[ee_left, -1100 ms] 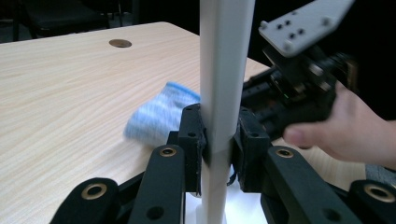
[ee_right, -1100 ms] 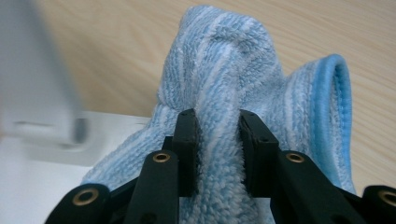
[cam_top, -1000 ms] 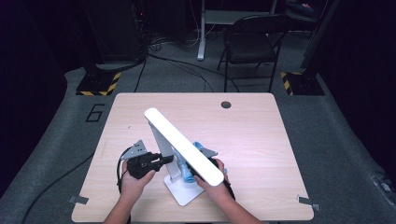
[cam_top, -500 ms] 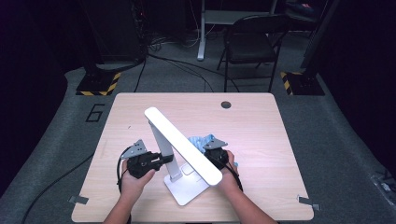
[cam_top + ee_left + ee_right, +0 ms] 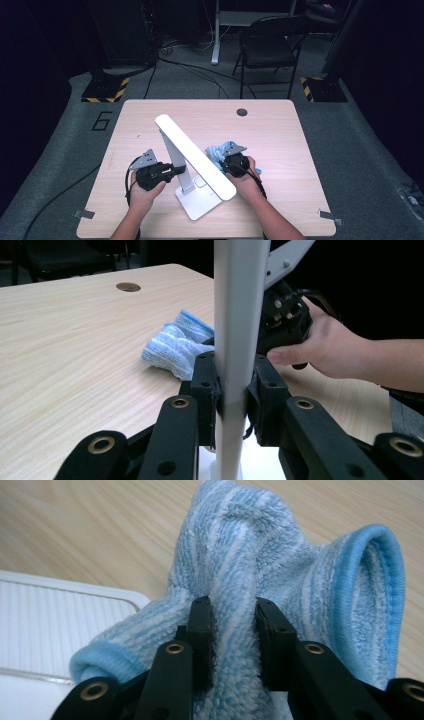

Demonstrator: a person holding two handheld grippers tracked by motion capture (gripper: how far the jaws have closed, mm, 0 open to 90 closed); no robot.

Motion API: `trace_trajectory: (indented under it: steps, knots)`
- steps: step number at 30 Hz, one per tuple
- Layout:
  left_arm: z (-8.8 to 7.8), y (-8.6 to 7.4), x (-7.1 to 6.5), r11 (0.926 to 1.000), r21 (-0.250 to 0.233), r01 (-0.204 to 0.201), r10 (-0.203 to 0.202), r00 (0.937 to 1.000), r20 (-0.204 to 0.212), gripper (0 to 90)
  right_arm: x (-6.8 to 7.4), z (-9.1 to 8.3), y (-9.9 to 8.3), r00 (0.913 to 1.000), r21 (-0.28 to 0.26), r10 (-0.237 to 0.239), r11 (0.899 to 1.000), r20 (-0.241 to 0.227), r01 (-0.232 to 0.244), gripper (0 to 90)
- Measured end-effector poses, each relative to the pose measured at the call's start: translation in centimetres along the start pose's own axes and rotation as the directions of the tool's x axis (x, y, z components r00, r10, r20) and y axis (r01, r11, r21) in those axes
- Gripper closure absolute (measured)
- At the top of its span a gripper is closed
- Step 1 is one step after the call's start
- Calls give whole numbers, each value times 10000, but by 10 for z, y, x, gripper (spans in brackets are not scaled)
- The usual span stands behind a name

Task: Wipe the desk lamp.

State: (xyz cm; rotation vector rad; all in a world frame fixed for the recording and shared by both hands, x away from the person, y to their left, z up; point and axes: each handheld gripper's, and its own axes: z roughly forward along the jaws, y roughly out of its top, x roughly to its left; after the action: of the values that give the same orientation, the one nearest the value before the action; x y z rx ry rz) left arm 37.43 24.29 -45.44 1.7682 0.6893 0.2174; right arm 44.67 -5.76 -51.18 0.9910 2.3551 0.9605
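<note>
This looks like a recording studio or lab set up for capturing handling work, not a home. A lone light-wood counter (image 5: 280, 130) with a cable hole (image 5: 242, 112) stands on grey carpet (image 5: 360, 150) marked with a taped "6" (image 5: 101, 121), and black surroundings close it in. Stand bases edged with yellow-and-black hazard tape (image 5: 105, 92), loose cables (image 5: 190, 67) trailing across the floor and a black folding chair (image 5: 267, 47) behind complete the rigged, workmanlike look.

Black linkage fingers (image 5: 205, 380) with brass-ringed pivots, a grey three-cornered plate, looping black cables.
</note>
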Motion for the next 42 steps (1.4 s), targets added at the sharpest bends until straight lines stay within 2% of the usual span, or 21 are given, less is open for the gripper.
trace_trajectory:
  steps: [6,7,8,12,13,14,17,22,27,33,34,37,42]
  knots:
    - [1,0,-2,10000,-36,37,-38,9997,-237,758,0,-4,-6,9986,-162,-22,9999,-527,14,724]
    - [2,0,-3,9999,-39,102,-103,9996,-275,758,1,-5,-7,9986,-131,42,9999,-525,-49,725]
    - [2,1,-3,10000,9,28,-27,9994,-359,757,0,-6,-8,9985,-195,-161,9997,-519,151,725]
    - [2,1,-5,9999,-6,131,-131,9989,-452,755,3,-10,-11,9985,-97,68,9999,-543,-73,725]
    - [2,1,-5,9999,-29,163,-164,9988,-461,754,2,-12,-12,9983,-80,-115,9999,-564,110,726]
    - [2,1,-5,9998,-28,178,-179,9987,-486,754,3,-13,-13,9984,-108,4,9999,-569,-10,726]
    - [2,1,-5,9999,44,149,-147,9983,-565,752,3,-18,-18,9977,-147,-74,9999,-674,65,725]
    - [1,1,-6,9998,16,186,-185,9982,-562,751,5,-32,-31,9968,-105,-182,9998,-778,174,724]
    - [1,1,-6,9998,16,195,-193,9981,-583,750,10,-57,-51,9945,-20,-450,9990,-945,450,723]
    - [2,1,-7,9998,-6,204,-204,9977,-647,750,13,-80,-69,9915,222,-491,9984,-1208,521,722]
    - [2,1,-6,9998,3,196,-195,9982,-559,751,13,-82,-70,9912,266,-503,9982,-1224,540,722]
    - [1,0,-2,9998,-2,206,-206,9993,-302,756,13,-82,-70,9915,296,-389,9986,-1241,429,721]
    - [2,0,0,9997,-5,237,-237,9997,-108,758,13,-69,-61,9931,161,-389,9990,-1108,409,722]
